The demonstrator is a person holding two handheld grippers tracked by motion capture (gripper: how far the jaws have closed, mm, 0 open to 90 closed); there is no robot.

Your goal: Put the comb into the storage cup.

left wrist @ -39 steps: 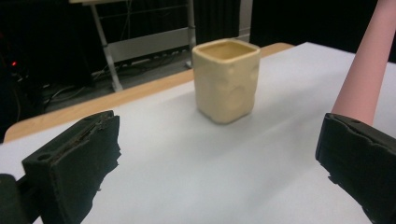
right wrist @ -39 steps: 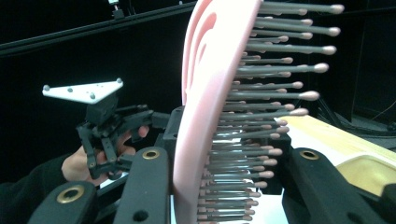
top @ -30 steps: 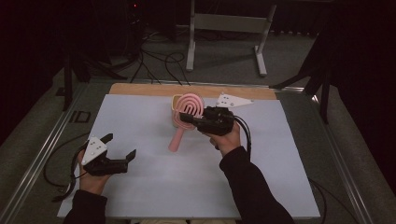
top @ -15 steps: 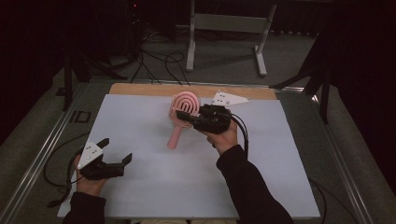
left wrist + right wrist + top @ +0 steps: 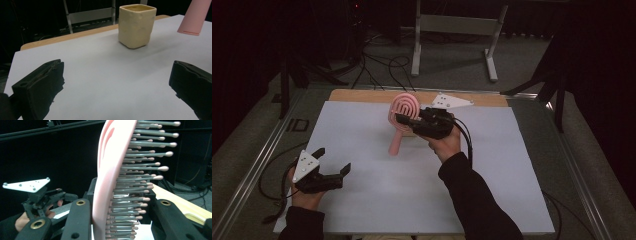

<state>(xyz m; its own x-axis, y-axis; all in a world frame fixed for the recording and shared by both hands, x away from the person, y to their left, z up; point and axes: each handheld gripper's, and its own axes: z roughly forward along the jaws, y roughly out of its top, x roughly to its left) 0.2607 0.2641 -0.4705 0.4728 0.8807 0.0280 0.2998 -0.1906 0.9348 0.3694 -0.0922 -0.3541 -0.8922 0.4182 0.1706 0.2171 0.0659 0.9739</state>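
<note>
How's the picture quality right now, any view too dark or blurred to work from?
High view: the white table sheet is evenly lit, the room behind nearly black. Left gripper view: the cream cup is sharp, the near jaws soft. Right gripper view: the pink hairbrush sits very close, its bristles fairly sharp against a dark background.

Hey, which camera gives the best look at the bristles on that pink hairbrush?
The right gripper view: the pink hairbrush sits edge-on between the jaws, bristles sticking out. The high view shows its slotted back and handle; the left gripper view catches its handle end.
</note>
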